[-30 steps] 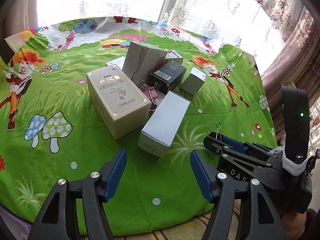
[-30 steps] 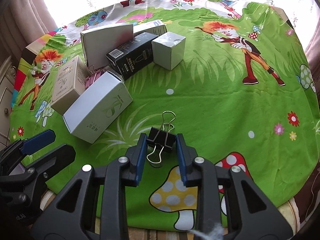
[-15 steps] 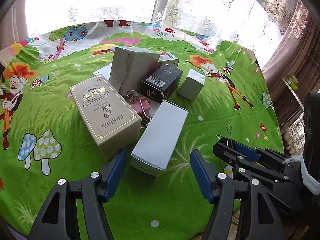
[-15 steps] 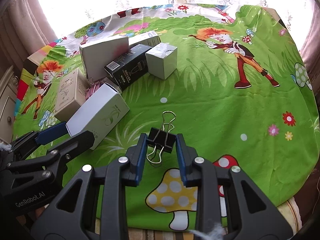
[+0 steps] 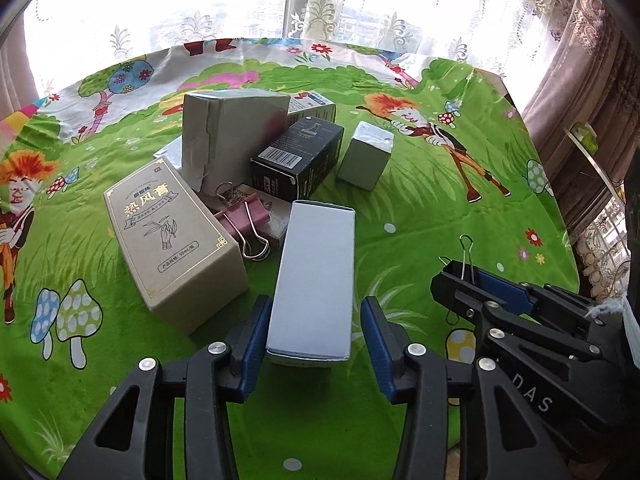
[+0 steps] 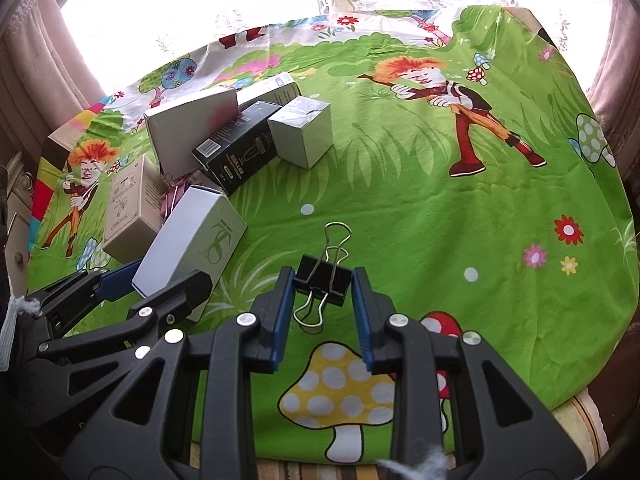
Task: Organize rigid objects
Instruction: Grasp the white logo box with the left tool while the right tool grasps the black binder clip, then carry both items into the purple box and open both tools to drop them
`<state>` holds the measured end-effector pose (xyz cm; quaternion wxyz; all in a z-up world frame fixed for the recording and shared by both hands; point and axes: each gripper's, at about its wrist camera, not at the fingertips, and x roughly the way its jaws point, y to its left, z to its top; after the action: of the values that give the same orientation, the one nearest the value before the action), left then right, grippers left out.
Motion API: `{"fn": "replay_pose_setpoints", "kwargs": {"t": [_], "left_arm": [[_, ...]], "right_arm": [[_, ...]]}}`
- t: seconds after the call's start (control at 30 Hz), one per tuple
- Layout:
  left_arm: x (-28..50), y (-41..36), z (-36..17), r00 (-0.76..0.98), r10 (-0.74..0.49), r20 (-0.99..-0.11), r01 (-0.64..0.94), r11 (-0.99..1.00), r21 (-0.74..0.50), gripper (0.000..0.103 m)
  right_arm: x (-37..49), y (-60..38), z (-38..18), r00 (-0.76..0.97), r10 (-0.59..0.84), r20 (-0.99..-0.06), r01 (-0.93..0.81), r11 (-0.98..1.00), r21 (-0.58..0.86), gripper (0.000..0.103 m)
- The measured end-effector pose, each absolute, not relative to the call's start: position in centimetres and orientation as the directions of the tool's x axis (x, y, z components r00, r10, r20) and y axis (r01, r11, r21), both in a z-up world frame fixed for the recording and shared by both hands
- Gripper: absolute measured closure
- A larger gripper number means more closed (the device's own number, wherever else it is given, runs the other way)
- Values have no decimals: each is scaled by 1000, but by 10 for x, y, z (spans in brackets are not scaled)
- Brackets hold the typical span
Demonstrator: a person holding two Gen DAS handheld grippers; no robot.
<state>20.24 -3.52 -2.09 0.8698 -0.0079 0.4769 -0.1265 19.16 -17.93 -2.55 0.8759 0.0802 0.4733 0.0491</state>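
A long white box (image 5: 316,264) lies on the green cartoon tablecloth (image 5: 420,216). Its near end sits between the blue pads of my left gripper (image 5: 315,308), whose jaws are closing. The left pad is at the box's side, and a thin gap shows at the right pad. From the right wrist view the same box (image 6: 192,240) and the left gripper (image 6: 160,280) appear at the lower left. My right gripper (image 6: 322,280) is shut on a black binder clip (image 6: 322,284), held just above the cloth; it also shows as the right gripper (image 5: 464,280) at the right.
Behind the white box stands a cluster: a beige box (image 5: 172,236), a pink binder clip (image 5: 244,212), a tall grey box (image 5: 224,136), a black box (image 5: 300,156) and a small grey cube (image 5: 366,156). Curtains and a window lie beyond the table's far edge.
My left gripper has moved forward until the white box's near end sits between its pads, and its jaws have narrowed. The right gripper keeps the black clip and has hardly moved.
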Motion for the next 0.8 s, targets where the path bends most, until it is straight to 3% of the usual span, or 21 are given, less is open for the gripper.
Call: {"fn": "replay_pose_setpoints", "kwargs": {"t": [0.47,0.8], "left_arm": [[177,-24,-8,547,-259,-796,177,965,-192,66],[132,10,10,601,-253,-758,69,961,-266,66]], "right_arm": [[187,-176,-22,554,169,-815,-24,982,188,70],[170,-162,-7,578,182,-795,-84,983,164,70]]}}
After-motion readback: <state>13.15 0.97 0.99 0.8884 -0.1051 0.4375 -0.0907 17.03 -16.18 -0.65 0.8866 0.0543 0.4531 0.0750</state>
